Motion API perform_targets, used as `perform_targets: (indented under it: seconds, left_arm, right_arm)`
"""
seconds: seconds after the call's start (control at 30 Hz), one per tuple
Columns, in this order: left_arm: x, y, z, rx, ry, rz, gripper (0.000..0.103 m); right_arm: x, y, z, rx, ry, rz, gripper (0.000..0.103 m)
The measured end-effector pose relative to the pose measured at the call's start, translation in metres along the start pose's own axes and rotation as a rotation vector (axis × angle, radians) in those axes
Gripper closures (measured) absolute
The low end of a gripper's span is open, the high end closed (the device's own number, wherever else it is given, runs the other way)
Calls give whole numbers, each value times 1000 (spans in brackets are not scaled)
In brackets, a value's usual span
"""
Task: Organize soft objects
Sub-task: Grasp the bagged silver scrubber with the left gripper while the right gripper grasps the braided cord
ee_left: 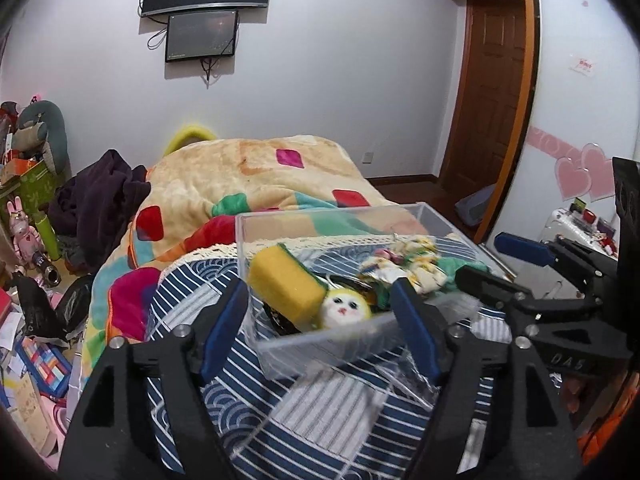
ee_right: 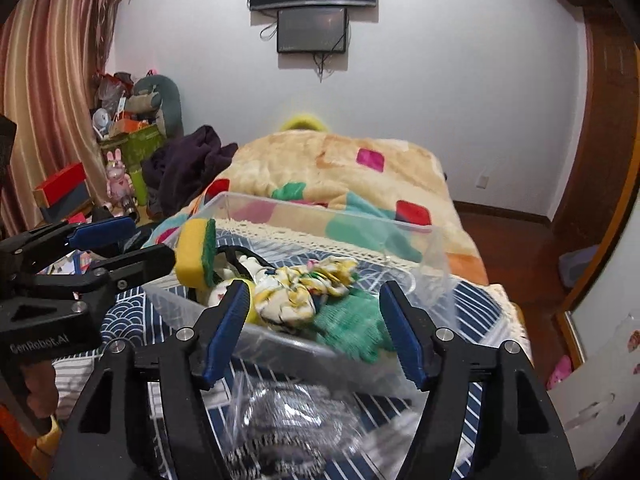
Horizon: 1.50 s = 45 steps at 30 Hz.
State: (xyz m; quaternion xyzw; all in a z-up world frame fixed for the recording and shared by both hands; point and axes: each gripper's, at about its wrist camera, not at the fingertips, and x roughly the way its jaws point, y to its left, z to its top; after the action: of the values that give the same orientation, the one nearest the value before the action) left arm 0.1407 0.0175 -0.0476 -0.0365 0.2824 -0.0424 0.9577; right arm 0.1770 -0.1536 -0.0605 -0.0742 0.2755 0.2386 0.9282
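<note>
Both claws spread: left claw (ee_left: 320, 328), right claw (ee_right: 316, 332) flank clear bin (ee_left: 320, 344), tilted.

A clear plastic box (ee_left: 320, 344) holds a tilted yellow-green sponge (ee_left: 286, 282), a white-faced plush (ee_left: 346, 308), floral cloth (ee_right: 304, 288) and green cloth (ee_right: 352, 328)

Black grippers (ee_left: 322, 330) w/ blue-padded jaws (silver screws)

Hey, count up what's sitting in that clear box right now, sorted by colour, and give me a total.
In the box:
Yellow and green: 1, the sponge
White face, yellow rim: 1, the plush
Floral white and yellow: 1, the cloth
Green: 1, the knit
Total: 4 that can be told apart; something dark lies under them, unclear.
</note>
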Motion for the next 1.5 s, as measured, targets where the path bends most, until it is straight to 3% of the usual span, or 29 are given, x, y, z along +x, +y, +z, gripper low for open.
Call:
perform_targets:
  seconds: [0.23,0.5,0.6,0.67,0.87,1.2,1.3,1.5]
  left_arm:
    - [-1,-16,-29,10,59,-38,25]
    - [18,-25,-68,-3,164,-40,25]
    - [24,-27,-76,-22,188,-38,25]
    - [26,-29,-79,-27,194,-40,25]
    - [30,-38,-76,-21,197,-47,25]
    - [50,-62,-59,0,218,-79,25]
    - [63,-71,-58,5,256,-92,25]
    - [89,-77,-61,-11,329,-103,25]
  right_arm:
    - [-21,-9,-23,22,-12,-19,34]
    - [-4,-16,-63,88,106,39,34]
    - [10,-17,-73,115,149,84,49]
    - [21,-20,-77,146,185,125,68]
    - [14,-14,-81,123,172,111,93]
    - [-14,-39,-79,156,80,29,94]
    - [-20,-48,-79,175,64,8,94]
    - [-14,-59,-85,208,114,21,94]
